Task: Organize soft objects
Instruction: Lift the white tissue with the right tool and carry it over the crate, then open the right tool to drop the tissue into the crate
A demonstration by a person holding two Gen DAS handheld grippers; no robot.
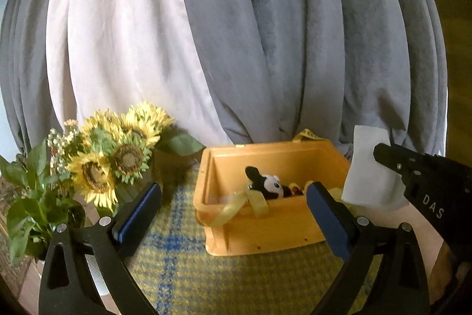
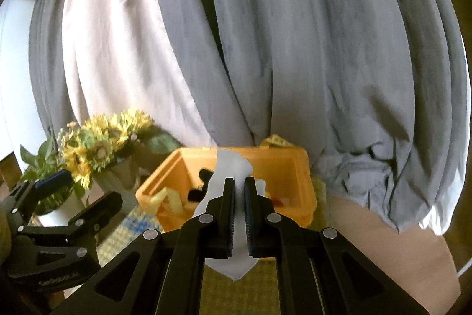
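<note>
An orange plastic bin [image 1: 265,229] stands on a yellow-and-blue checked cloth [image 1: 188,276]. Inside it lie a black-and-white plush toy [image 1: 267,182] and yellow ribbon [image 1: 236,205]. My left gripper [image 1: 233,214] is open in front of the bin, blue pads wide apart, nothing between them. My right gripper [image 2: 239,185] is shut on a white folded cloth [image 2: 233,164], held up to the right of the bin [image 2: 298,170]. In the left wrist view the white cloth [image 1: 368,167] hangs from the right gripper [image 1: 380,155].
Sunflowers in a vase [image 1: 118,155] stand left of the bin, with leafy greenery [image 1: 32,191] beside them. Grey and white curtains [image 1: 265,49] hang close behind. Bare wooden tabletop [image 2: 383,241] shows at the right.
</note>
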